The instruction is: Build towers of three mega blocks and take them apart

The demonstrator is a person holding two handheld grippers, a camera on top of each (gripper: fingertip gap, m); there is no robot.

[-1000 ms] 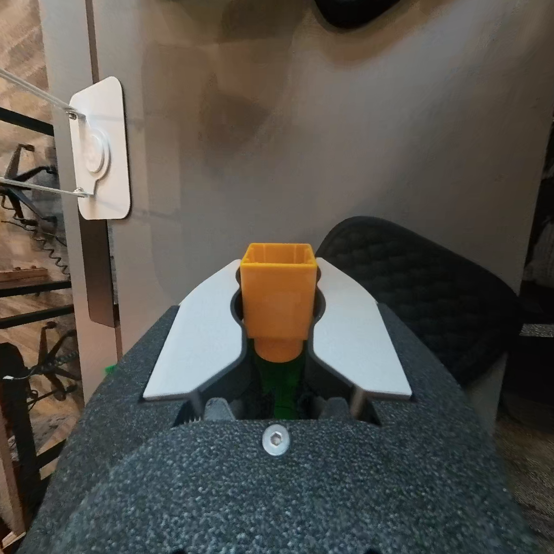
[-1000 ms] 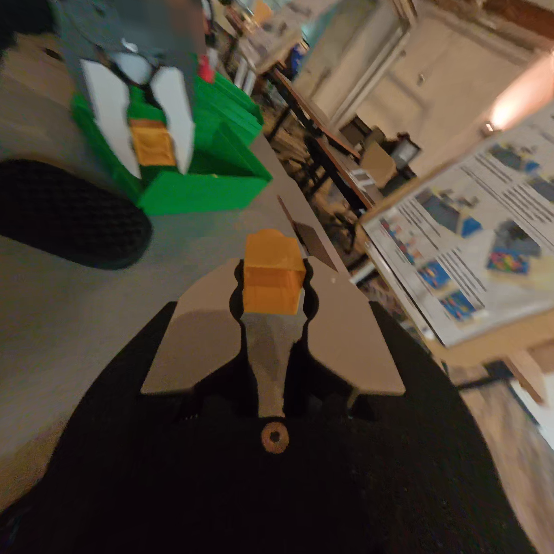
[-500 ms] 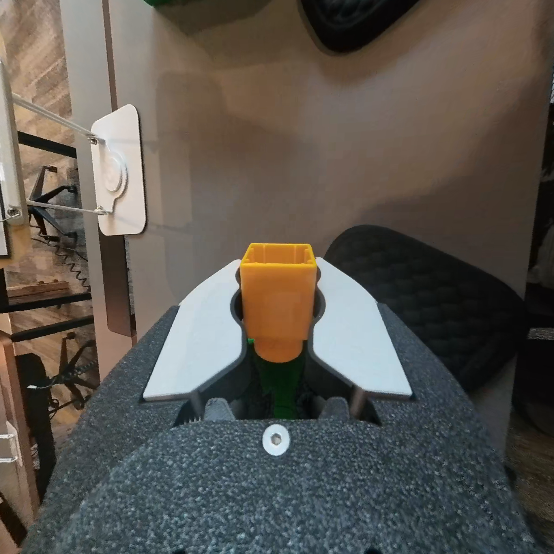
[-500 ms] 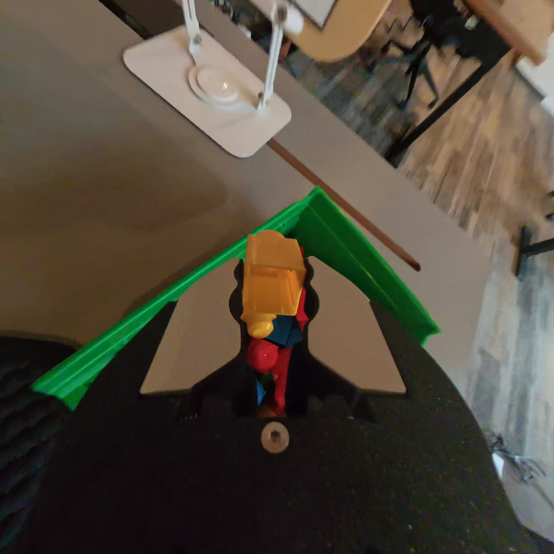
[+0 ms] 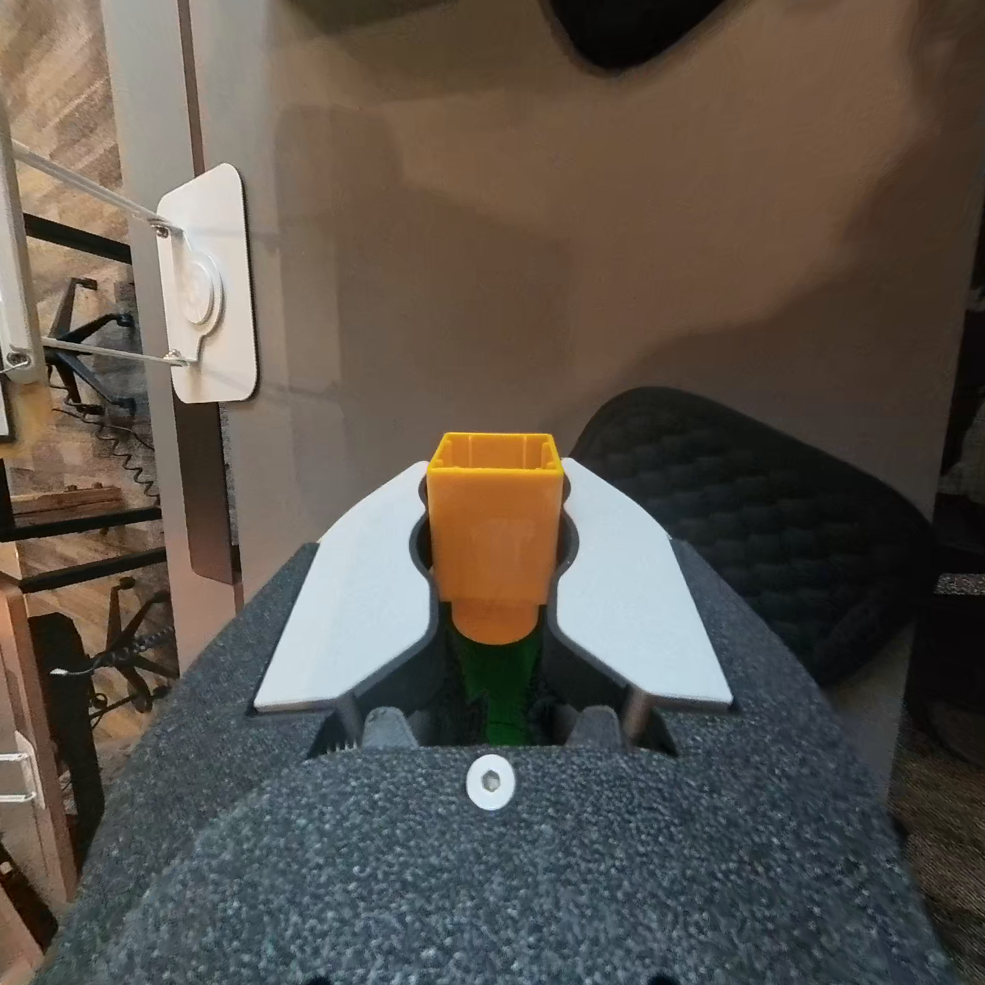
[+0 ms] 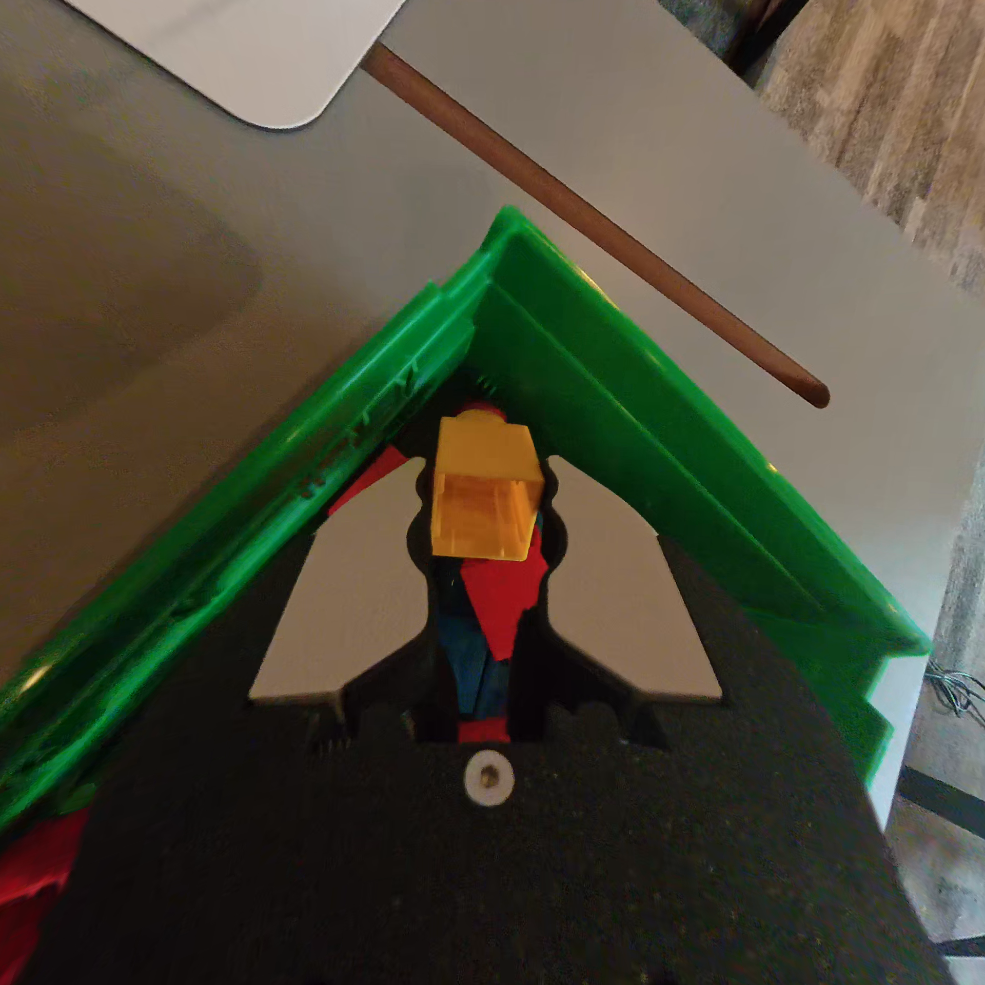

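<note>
My left gripper (image 5: 494,469) is shut on an orange mega block (image 5: 493,533). The block's hollow base points away from the camera and its stud points back toward it. Something green (image 5: 498,687) shows below through the gap between the fingers. My right gripper (image 6: 485,463) is shut on a second orange block (image 6: 482,511), hollow side toward the camera. It is held over a corner of the green bin (image 6: 613,384). Red (image 6: 501,602) and blue (image 6: 469,655) blocks lie in the bin beneath it.
A grey table (image 5: 533,266) fills the left wrist view. It carries a white stand base (image 5: 208,288) at the left and a black quilted pad (image 5: 746,533) at the right. A brown rod (image 6: 586,218) and the white base (image 6: 240,53) lie just beyond the bin corner. Tip to tip, the grippers are about 50 cm apart.
The right gripper swung from a view across the room to pointing down into the green bin, and has moved closer to its corner. The left gripper shifted only slightly and still holds its block.
</note>
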